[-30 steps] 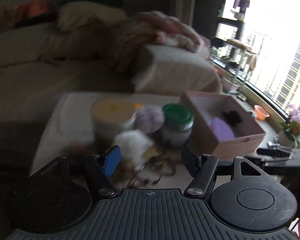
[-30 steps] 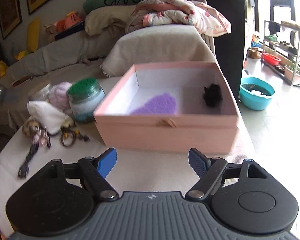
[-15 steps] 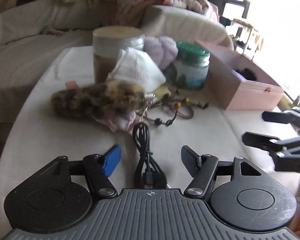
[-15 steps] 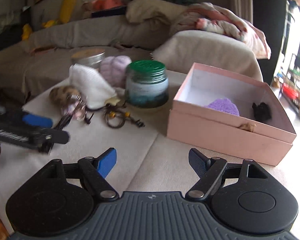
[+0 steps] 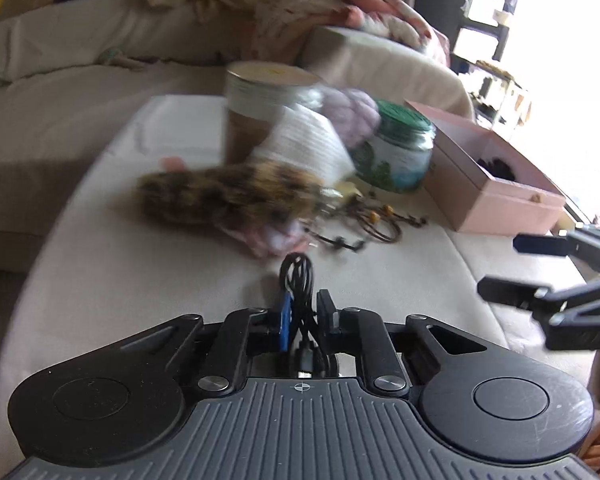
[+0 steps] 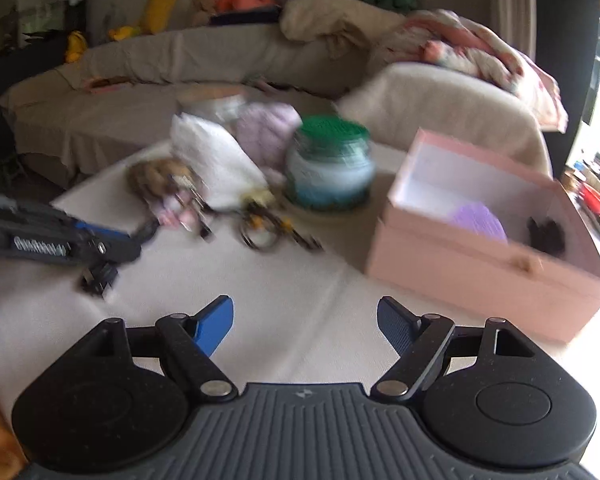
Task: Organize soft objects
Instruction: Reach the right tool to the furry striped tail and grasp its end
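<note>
Your left tongs [image 5: 303,320] have just been closing and now pinch the coiled black cable [image 5: 298,280] between their pads, low over the cloth-covered tabletop [image 5: 100,264], so the cable is the thing you have picked out of the clutter. Your right tongs [image 6: 305,320] stand apart with nothing between them, hovering over bare cloth in front of the pink box [image 6: 488,264], probably kept free for the next item. The soft things that the task concerns mostly sit in a heap beyond the cable: a furry leopard-patterned piece [image 5: 228,196] lying across the middle, a white folded cloth [image 5: 304,148] leaning behind it, and a pale lilac knitted bundle [image 5: 350,114] tucked between the two jars. A tangle of beaded cords [image 5: 364,224] lies just beside the furry piece, which may snag on it when you lift. The pink box is open at the top and stands to the right of the heap, apart from it; inside, a purple soft pad [image 6: 480,220] rests on its floor and a small dark fuzzy item [image 6: 546,236] sits toward the right corner, so it looks like the collecting place, with plenty of room left. The green-lidded glass jar [image 6: 330,168] is closed, and blur hides what it holds. The taller jar with a pale lid [image 5: 268,92] is closed too and seems to hold something brown. Most of the sorting appears still ahead of you.
</note>
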`<state>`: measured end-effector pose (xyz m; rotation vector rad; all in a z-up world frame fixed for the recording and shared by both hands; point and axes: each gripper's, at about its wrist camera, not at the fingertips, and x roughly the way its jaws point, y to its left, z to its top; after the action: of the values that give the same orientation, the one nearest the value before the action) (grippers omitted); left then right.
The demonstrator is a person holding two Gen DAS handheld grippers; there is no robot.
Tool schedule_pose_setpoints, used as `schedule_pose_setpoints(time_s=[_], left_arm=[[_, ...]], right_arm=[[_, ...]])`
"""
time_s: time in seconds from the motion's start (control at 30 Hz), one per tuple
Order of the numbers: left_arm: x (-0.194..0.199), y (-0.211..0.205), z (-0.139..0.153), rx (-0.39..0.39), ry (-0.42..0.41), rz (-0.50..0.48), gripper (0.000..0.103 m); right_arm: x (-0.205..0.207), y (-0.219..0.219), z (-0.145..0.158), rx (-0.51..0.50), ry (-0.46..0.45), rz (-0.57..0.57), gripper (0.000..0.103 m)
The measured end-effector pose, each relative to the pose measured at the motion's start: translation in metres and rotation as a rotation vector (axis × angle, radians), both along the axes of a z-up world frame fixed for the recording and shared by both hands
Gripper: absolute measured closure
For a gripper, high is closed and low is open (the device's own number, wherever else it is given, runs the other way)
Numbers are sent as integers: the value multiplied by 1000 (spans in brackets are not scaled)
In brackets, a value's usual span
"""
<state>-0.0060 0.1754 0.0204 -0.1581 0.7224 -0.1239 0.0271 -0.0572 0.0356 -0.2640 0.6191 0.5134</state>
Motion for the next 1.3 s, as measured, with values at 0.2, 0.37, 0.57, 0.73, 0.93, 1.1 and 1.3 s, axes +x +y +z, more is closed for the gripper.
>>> schedule_pose_setpoints(time_s=[0.2,0.37,0.57,0.73,0.93,1.1,1.3], left_arm=[[-24,51,20,-67,-84,133,87],[-31,81,20,-173,-85,165,87],[-32,82,14,-215,-49,108,87],[-22,60,11,-253,-33,2,88],[-8,12,6,-57,-4,-32,86],[2,-5,1,33,29,-6,77],[15,-11,-2,84,39,15,77]], right_arm=[[20,66,23,-37,-53,180,23],[42,127,19,-42,-68,305,23],[52,137,5,4,248,445,51],[21,95,10,0,197,421,50],[14,45,0,-48,100,225,42],[13,20,-21,-40,118,130,38],[8,9,-30,-1,78,97,27]])
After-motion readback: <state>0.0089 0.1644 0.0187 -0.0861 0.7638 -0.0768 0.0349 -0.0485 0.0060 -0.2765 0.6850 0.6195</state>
